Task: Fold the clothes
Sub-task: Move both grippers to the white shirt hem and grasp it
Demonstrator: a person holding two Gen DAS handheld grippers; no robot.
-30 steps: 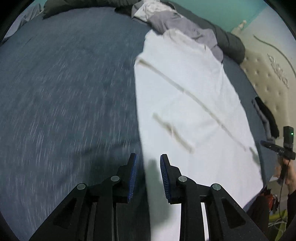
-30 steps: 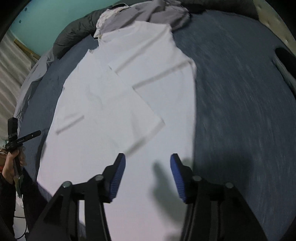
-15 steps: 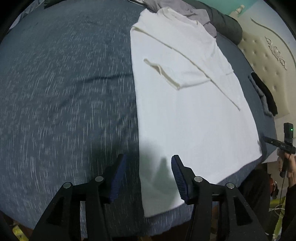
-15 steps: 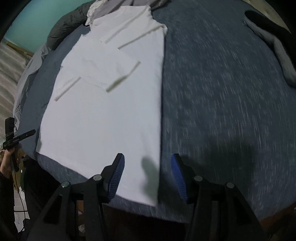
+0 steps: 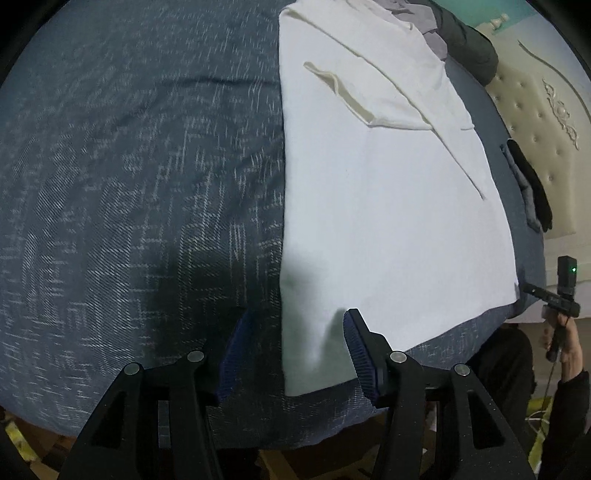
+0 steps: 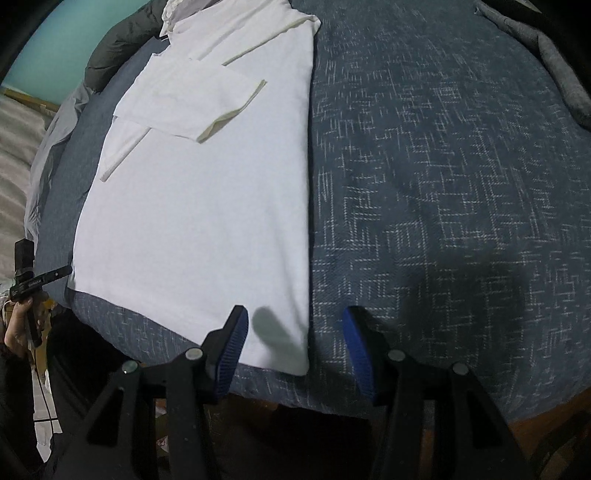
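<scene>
A white T-shirt (image 5: 388, 192) lies flat on the dark blue bedspread (image 5: 129, 184), its sides and sleeves folded inward. In the left wrist view my left gripper (image 5: 295, 347) stands open just above the hem's near left corner, one finger over the bedspread and one over the cloth. Seen from the right wrist, the T-shirt (image 6: 207, 206) fills the left half. My right gripper (image 6: 295, 343) is open and straddles the hem's right corner. Neither gripper's pads press on the cloth.
Grey clothes (image 5: 424, 14) and a dark bolster (image 5: 469, 40) lie past the collar. A dark garment (image 5: 532, 192) rests by the tufted headboard (image 5: 546, 110). A hand holds a black device (image 5: 557, 291) at the bed's edge; the device (image 6: 29, 280) also shows from the right wrist.
Both grippers have drawn back from the middle of the shirt to its hem corners at the bed's edge. The left jaws have spread wider. The shirt has not moved.
</scene>
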